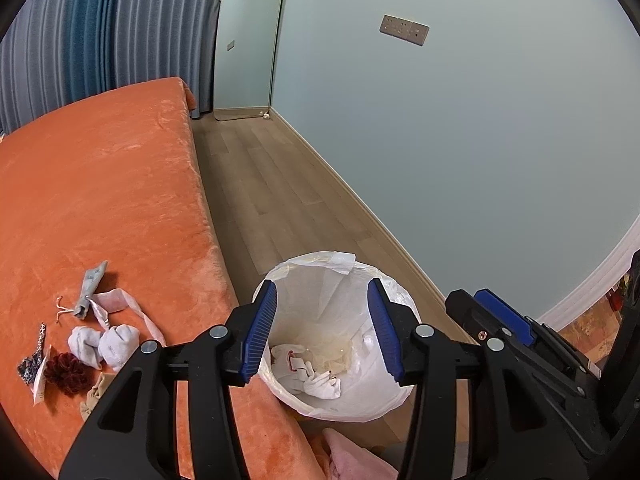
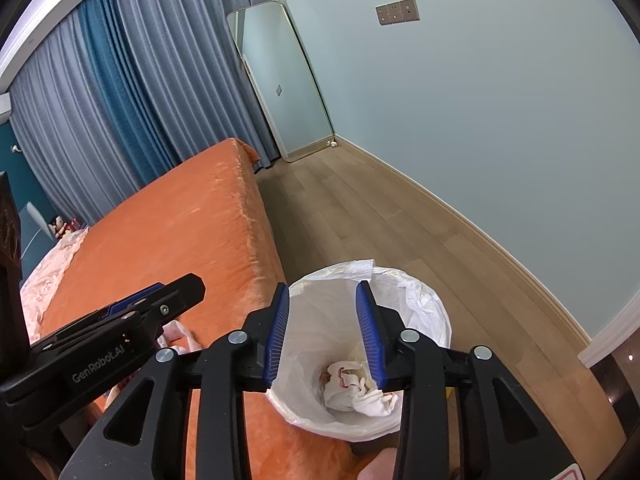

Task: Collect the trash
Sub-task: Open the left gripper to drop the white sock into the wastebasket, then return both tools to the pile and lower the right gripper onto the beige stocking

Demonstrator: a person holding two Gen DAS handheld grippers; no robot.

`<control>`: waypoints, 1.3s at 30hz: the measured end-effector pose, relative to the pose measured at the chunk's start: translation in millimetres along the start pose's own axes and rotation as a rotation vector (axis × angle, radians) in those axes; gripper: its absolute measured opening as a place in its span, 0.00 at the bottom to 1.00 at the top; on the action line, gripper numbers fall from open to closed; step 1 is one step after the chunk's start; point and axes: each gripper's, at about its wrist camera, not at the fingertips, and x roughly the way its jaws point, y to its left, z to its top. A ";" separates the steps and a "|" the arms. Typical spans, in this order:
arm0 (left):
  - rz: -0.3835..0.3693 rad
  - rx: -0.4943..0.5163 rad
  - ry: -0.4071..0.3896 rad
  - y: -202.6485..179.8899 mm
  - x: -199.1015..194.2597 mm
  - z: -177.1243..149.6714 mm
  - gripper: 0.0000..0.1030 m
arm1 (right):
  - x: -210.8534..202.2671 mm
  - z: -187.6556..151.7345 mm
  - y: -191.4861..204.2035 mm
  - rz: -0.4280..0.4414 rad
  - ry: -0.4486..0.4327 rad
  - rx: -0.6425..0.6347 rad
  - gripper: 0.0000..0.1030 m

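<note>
A lined trash bin (image 1: 340, 396) stands on the floor (image 1: 280, 184) against the bed's (image 1: 100, 184) long edge, crumpled white scraps (image 1: 320, 384) inside; both left tongs (image 1: 324, 332) and right tongs (image 2: 322, 330) hang above it, apart and empty; socks (image 1: 102, 344) lie near the bed's edge.

The right gripper (image 2: 322, 326) is hanging open over the trash bin (image 2: 432, 320), white cloth (image 2: 360, 394) lying inside.

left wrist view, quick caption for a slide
Open left tongs above the lined trash bin, leftover scraps on the orange bed.
</note>
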 end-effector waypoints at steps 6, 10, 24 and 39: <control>0.012 -0.017 -0.013 12.8 -13.1 -1.5 0.44 | -5.3 -7.5 12.2 0.013 0.004 -0.017 0.39; 0.023 -0.039 -0.016 27.0 -21.4 -5.8 0.44 | -5.8 -14.2 25.3 0.027 0.015 -0.041 0.40; 0.103 -0.147 -0.020 101.8 -52.9 -32.7 0.55 | -5.1 -49.7 87.3 0.086 0.068 -0.116 0.41; 0.207 -0.276 -0.020 195.5 -90.7 -77.2 0.66 | 5.0 -97.9 163.6 0.159 0.154 -0.196 0.49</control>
